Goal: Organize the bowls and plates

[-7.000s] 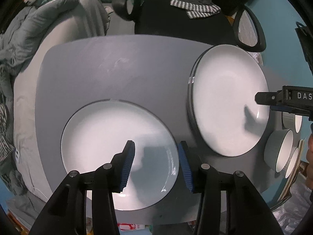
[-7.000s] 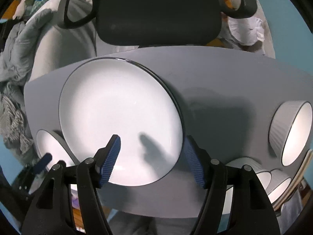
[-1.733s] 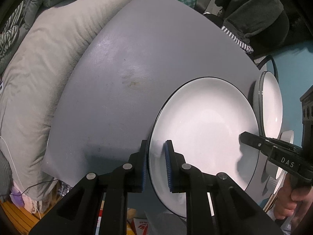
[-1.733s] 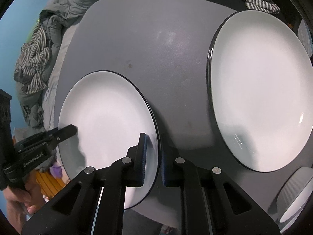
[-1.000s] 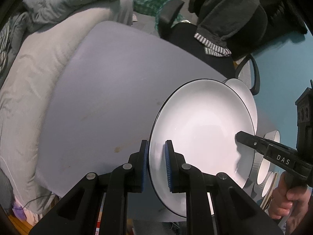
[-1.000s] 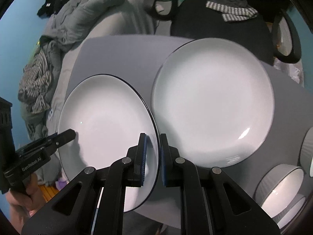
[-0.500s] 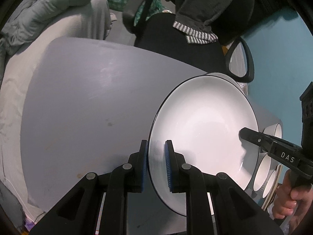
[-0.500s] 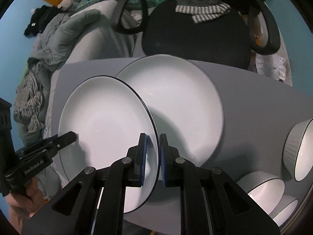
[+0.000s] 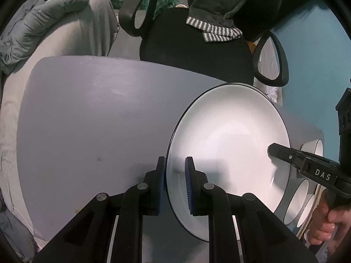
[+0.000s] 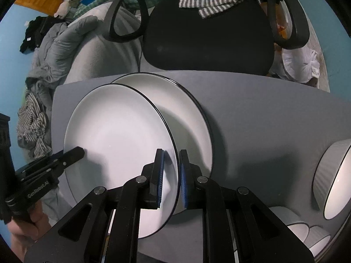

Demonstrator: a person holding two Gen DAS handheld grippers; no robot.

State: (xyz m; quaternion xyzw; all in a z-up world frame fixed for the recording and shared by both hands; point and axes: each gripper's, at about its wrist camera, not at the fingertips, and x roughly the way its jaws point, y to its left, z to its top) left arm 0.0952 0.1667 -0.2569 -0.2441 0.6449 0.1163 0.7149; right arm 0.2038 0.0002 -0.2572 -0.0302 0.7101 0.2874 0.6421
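Observation:
Both grippers hold one white plate with a thin black rim [image 9: 228,153], lifted above the grey table [image 9: 87,120]. My left gripper [image 9: 174,184] is shut on its left edge. My right gripper [image 10: 171,175] is shut on its right edge [image 10: 118,144]. The held plate hangs over a second white plate [image 10: 186,118] that lies on the table, covering most of it. In the left wrist view the right gripper's fingers [image 9: 283,153] show at the plate's far edge.
Several white bowls with ribbed grey outsides stand at the table's right end [image 10: 333,175] [image 9: 296,199]. A black office chair [image 10: 208,32] stands behind the table. A bed with grey bedding [image 9: 43,32] lies to the left.
Both grippers closed on the near plate's opposite edges, lifted it and carried it right. It now hangs over the second plate and covers more of it than half a second ago.

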